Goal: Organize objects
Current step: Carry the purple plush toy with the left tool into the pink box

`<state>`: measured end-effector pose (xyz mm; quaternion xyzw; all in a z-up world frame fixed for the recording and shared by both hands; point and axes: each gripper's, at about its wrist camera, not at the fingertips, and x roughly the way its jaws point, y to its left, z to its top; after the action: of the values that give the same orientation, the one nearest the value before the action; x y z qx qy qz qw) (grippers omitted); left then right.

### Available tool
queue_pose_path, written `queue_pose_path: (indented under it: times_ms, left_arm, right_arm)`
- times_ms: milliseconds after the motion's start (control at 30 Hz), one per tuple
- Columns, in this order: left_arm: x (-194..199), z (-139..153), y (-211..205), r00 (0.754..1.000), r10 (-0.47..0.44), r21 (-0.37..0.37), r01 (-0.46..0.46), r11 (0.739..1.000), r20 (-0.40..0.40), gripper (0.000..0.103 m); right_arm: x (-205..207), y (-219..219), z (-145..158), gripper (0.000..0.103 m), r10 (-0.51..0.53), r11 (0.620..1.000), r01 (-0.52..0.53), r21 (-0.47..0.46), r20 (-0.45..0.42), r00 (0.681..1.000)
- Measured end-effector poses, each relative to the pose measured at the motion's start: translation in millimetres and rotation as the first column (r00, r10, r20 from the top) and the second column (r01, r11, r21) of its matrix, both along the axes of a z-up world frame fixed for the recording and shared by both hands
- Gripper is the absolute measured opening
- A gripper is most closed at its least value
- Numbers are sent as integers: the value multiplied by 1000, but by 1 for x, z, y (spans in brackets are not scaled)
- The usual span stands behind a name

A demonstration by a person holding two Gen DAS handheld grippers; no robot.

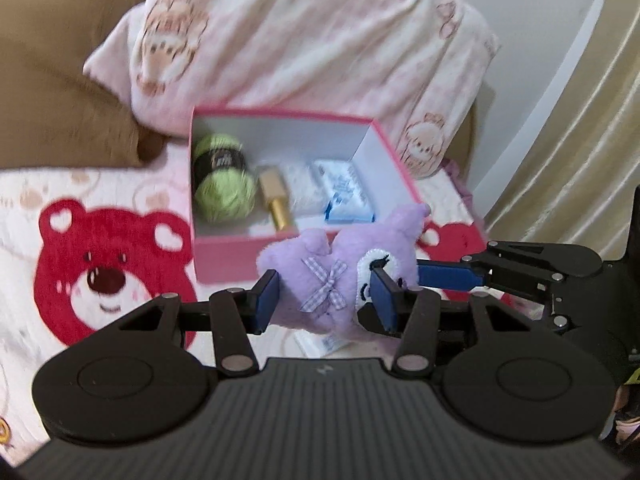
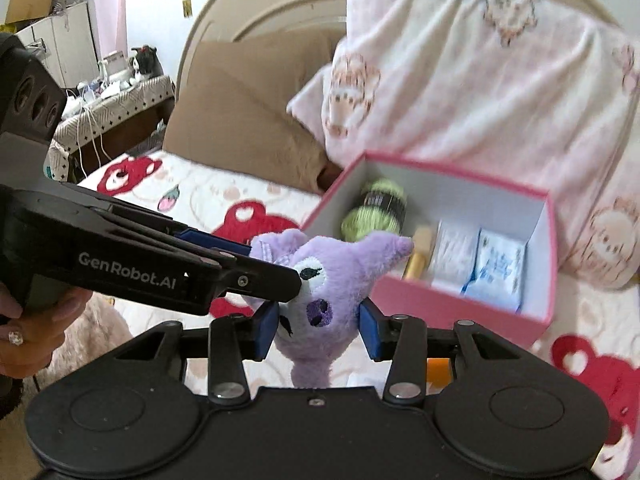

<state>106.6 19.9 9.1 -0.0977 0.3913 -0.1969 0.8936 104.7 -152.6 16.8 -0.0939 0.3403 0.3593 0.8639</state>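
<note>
A purple plush toy (image 1: 340,276) with a checked bow is held above the bed, just in front of an open pink box (image 1: 224,256). My left gripper (image 1: 326,294) is shut on the toy's body. My right gripper (image 2: 320,326) is shut on the toy (image 2: 320,280) lower down, around its head. The right gripper also shows in the left wrist view (image 1: 452,276), reaching in from the right. The left gripper (image 2: 256,272) comes in from the left in the right wrist view. The box (image 2: 440,304) holds green yarn (image 1: 224,180), a gold tube (image 1: 276,196) and white-blue packets (image 1: 344,192).
A bed cover with red bears (image 1: 100,276) lies under everything. A pink bear-print pillow (image 1: 312,40) and a brown pillow (image 1: 52,92) stand behind the box. A cluttered side table (image 2: 116,92) is far left. A curtain (image 1: 580,160) hangs at the right.
</note>
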Motion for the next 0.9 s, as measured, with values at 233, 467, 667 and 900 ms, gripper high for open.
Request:
queue_pose_path:
  times_ms: [233, 467, 667, 900]
  left_arm:
    - [26, 36, -6, 999, -6, -6, 6, 1000, 44, 48]
    - [70, 35, -19, 999, 12, -20, -12, 1000, 33, 48]
    - [114, 8, -33, 999, 13, -42, -14, 999, -40, 48]
    - [150, -42, -47, 996, 33, -23, -35, 999, -89, 48]
  right_arm:
    - [25, -5, 36, 48, 22, 1000, -22, 2, 74, 997]
    - [70, -11, 37, 48, 27, 1000, -28, 3, 78, 997]
    - [113, -19, 15, 48, 32, 999, -32, -4, 32, 999]
    - [145, -22, -33, 48, -30, 999, 31, 26, -34, 999]
